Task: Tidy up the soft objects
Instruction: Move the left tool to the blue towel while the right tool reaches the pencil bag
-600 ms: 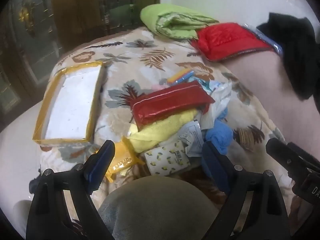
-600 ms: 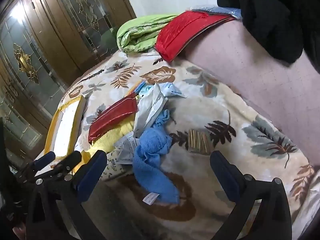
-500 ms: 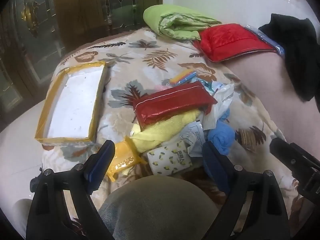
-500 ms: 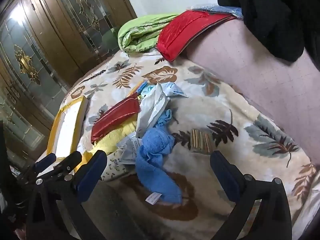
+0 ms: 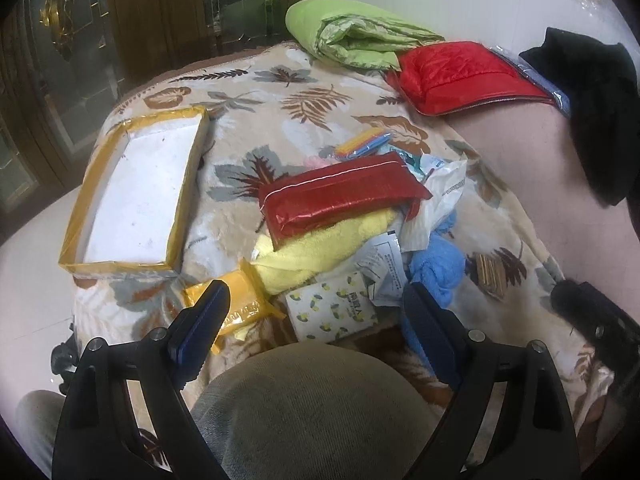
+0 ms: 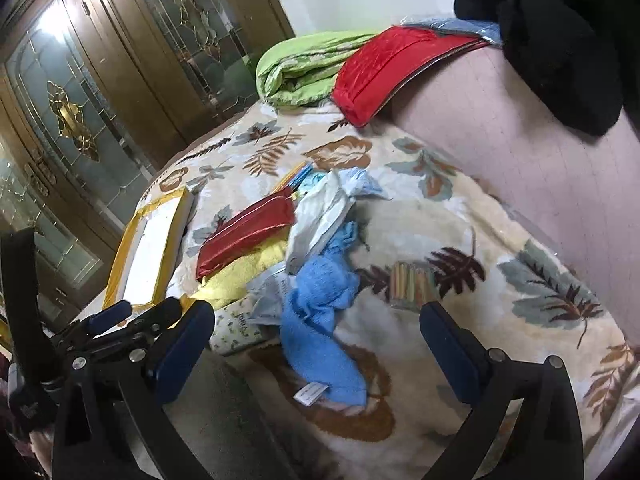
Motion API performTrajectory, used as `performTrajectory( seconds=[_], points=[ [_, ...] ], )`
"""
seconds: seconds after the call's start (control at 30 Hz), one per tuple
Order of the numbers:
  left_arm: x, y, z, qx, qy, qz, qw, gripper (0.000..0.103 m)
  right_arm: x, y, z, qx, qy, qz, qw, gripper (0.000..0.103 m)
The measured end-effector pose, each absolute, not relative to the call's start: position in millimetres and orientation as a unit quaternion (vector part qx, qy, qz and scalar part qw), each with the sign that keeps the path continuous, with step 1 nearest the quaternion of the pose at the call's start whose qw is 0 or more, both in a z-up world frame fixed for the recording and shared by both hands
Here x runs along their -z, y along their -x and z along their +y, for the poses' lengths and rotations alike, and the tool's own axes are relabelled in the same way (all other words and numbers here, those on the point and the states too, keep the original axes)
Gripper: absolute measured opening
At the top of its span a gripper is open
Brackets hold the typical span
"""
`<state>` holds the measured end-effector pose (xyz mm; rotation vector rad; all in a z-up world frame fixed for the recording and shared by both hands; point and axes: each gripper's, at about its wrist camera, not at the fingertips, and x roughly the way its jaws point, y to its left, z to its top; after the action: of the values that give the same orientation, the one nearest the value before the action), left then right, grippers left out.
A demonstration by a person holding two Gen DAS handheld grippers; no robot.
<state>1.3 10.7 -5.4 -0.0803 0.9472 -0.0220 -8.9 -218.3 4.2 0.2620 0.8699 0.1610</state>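
A pile of soft things lies on a leaf-patterned blanket [image 5: 280, 128]: a shiny red pouch [image 5: 340, 196] on a yellow towel [image 5: 320, 252], a blue towel [image 5: 436, 268], a lemon-print tissue pack [image 5: 332, 308], a yellow packet [image 5: 236, 304] and white wrappers [image 5: 436, 200]. The pouch [image 6: 248, 232] and blue towel [image 6: 320, 312] also show in the right wrist view. An empty yellow-rimmed white box [image 5: 136, 196] sits left of the pile. My left gripper [image 5: 316, 328] is open, just before the pile. My right gripper [image 6: 320, 356] is open above the blue towel's near end.
A folded green quilt [image 5: 352, 36], a red quilted bag [image 5: 460, 76] and black clothing [image 5: 592, 92] lie at the back right. A knee [image 5: 312, 412] in grey-green cloth sits under the left gripper. Wooden glass-door cabinets [image 6: 100, 92] stand at left.
Both views have shifted slightly; the pile sits a little higher and further right in them. Nothing has been gripped or moved on the blanket.
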Motion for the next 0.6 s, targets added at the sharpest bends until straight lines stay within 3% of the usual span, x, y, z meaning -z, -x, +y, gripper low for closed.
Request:
performTrajectory(
  seconds=[0.27, 0.5, 0.6],
  points=[
    [11, -8, 19, 0.055, 0.114, 0.492, 0.861, 0.089, 13, -1, -249, -0.045, -0.138, 0.457, 0.877, 0.090],
    [9, -9, 18, 0.073, 0.090, 0.513, 0.850, 0.087, 47, -17, -262, -0.047, -0.164, 0.488, 0.856, 0.073],
    [-1, -18, 2, 0.103, 0.077, 0.516, 0.847, 0.076, 63, -27, -263, -0.041, -0.161, 0.511, 0.843, 0.062]
  ],
)
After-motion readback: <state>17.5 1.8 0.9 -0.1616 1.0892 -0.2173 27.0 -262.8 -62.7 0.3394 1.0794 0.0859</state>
